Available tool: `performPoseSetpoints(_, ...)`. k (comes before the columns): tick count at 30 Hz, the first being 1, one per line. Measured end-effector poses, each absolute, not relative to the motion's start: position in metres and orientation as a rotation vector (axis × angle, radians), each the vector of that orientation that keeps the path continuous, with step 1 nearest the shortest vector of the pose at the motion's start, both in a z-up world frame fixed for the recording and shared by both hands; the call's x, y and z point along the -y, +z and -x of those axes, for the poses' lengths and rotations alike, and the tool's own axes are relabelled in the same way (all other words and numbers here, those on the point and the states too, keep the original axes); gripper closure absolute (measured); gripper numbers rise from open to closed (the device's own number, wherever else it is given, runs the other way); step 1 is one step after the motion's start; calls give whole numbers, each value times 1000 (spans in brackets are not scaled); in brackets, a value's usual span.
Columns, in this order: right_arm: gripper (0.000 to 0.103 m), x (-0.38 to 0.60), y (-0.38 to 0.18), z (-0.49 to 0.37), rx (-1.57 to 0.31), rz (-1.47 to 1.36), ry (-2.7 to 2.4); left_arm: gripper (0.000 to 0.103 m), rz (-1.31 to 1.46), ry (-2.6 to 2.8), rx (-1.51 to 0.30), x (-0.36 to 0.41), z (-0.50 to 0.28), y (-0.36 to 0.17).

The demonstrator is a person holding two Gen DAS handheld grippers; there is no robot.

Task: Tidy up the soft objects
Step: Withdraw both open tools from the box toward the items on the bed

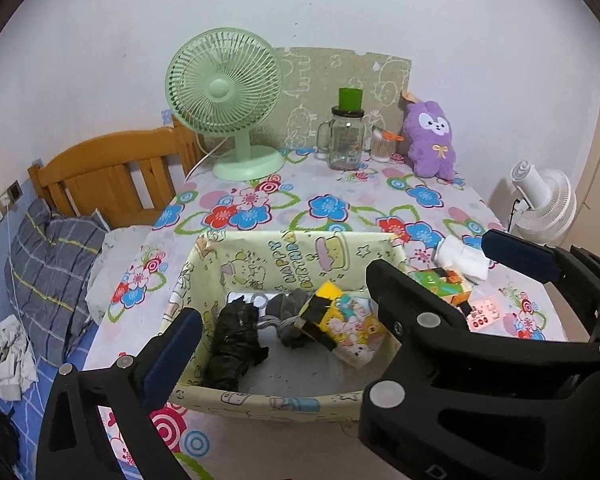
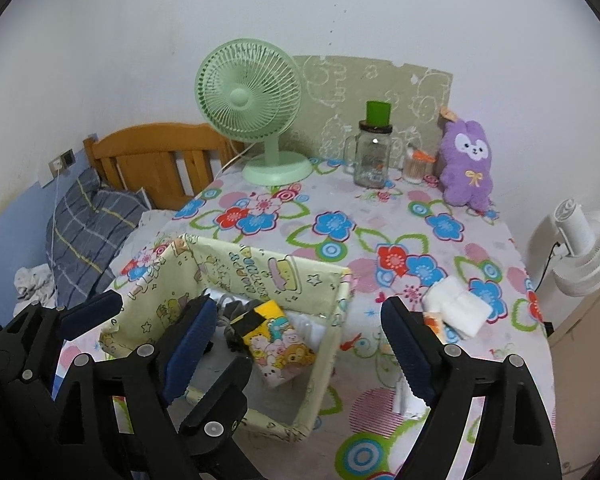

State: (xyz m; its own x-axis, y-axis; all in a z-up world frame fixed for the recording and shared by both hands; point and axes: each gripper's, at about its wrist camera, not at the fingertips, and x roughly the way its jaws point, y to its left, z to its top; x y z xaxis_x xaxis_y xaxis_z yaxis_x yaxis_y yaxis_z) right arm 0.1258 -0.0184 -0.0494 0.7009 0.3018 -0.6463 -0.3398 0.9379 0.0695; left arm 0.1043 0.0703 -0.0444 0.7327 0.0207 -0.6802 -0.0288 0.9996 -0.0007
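Observation:
A pale yellow cartoon-print box (image 1: 260,260) (image 2: 240,268) stands on the flowered table. Inside lie a crumpled black bundle (image 1: 236,340), a grey cloth (image 1: 288,312) and a yellow cartoon tissue pack (image 1: 348,320) (image 2: 280,340). A folded white cloth (image 1: 462,260) (image 2: 456,308) rests on a green and orange packet (image 1: 440,280) to the right of the box. A purple plush rabbit (image 1: 430,136) (image 2: 466,168) sits at the back right. My left gripper (image 1: 296,316) hangs open over the box, holding nothing. My right gripper (image 2: 298,308) is open and empty over the box's right wall.
A green desk fan (image 1: 224,92), a glass jar mug with a green lid (image 1: 344,140) and a cotton swab tub (image 1: 380,146) line the back of the table. A white fan (image 2: 580,248) stands off the right edge. A bed with a wooden headboard (image 1: 112,176) lies left.

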Motion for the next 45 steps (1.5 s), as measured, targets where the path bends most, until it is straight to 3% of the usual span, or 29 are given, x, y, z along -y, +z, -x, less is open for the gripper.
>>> performPoseSetpoints(20, 5, 68, -21, -97, -609, 12, 296, 0, -21, -1, -685, -30, -86, -18)
performPoseSetpoints(45, 5, 137, -27, -78, -589, -1, 203, 0, -27, -47, -683, 40, -76, -24)
